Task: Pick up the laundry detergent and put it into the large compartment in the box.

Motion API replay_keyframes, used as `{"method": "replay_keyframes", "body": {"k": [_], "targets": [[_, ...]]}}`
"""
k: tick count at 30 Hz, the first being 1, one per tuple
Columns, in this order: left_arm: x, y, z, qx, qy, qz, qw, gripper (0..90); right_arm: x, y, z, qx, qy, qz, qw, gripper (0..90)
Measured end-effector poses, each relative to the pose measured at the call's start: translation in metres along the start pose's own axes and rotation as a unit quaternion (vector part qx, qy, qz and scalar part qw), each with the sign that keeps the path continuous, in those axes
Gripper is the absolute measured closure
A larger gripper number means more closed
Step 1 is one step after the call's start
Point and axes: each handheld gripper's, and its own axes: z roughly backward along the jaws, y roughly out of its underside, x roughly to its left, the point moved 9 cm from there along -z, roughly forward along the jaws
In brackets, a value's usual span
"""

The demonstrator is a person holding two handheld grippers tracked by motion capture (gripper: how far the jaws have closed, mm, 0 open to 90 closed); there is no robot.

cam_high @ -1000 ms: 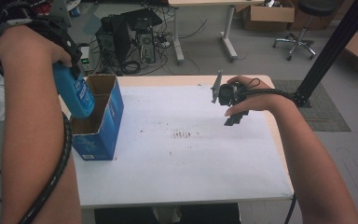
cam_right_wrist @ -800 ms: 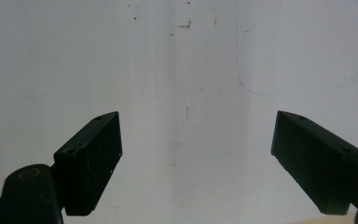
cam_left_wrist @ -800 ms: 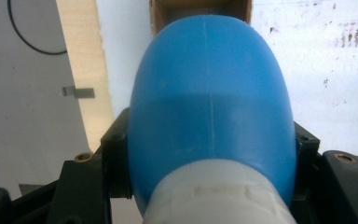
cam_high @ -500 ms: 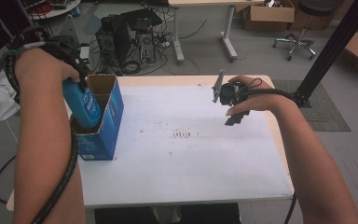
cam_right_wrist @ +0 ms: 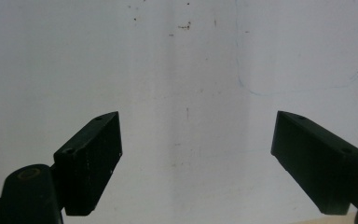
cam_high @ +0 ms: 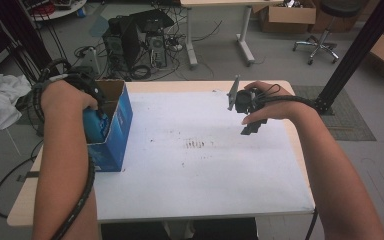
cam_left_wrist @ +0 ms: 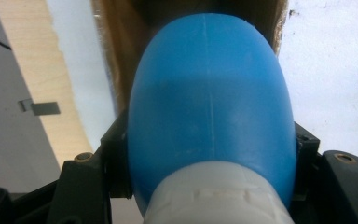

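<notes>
So the left gripper (cam_left_wrist: 209, 154) was clamped on a blue bottle (cam_left_wrist: 212, 102), one black jaw pressed against each side of its rounded body, with the white part of the bottle sitting nearest the camera in the left gripper view. In the high view the left hand (cam_high: 72, 95) was right over the open top of the blue cardboard box (cam_high: 115, 127), and the bottle (cam_high: 94, 125) was partly down inside it, just its blue side showing above the box wall. The box stood at the left edge of the white table (cam_high: 205, 170), brown on the inside.

The right gripper (cam_high: 250, 127) was well apart from all that, held above the far right part of the table by the right hand (cam_high: 265, 102). Its jaws stood wide apart with nothing between them, and in the right gripper view there was just the bare white tabletop (cam_right_wrist: 186, 70) with a few small dark specks under them.
</notes>
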Motion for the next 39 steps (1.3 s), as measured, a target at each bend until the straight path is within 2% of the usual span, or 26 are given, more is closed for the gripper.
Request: {"method": "replay_keyframes", "body": {"k": [25,30,39], "targets": [[0.009,-0.008,-0.060,0.013,-0.015,-0.008,0.9998,38.0,-0.001,-0.002,-0.006,0.001,-0.005,-0.002,1.0000,16.4],[0.010,-0.009,-0.060,0.005,-0.012,-0.010,0.9999,38.1,-0.001,-0.003,-0.007,0.000,-0.002,-0.003,1.0000,16.4],[0.011,-0.007,-0.061,-0.004,-0.011,-0.026,0.9996,38.0,0.001,-0.002,-0.006,0.000,-0.001,-0.003,1.0000,16.4]]}}
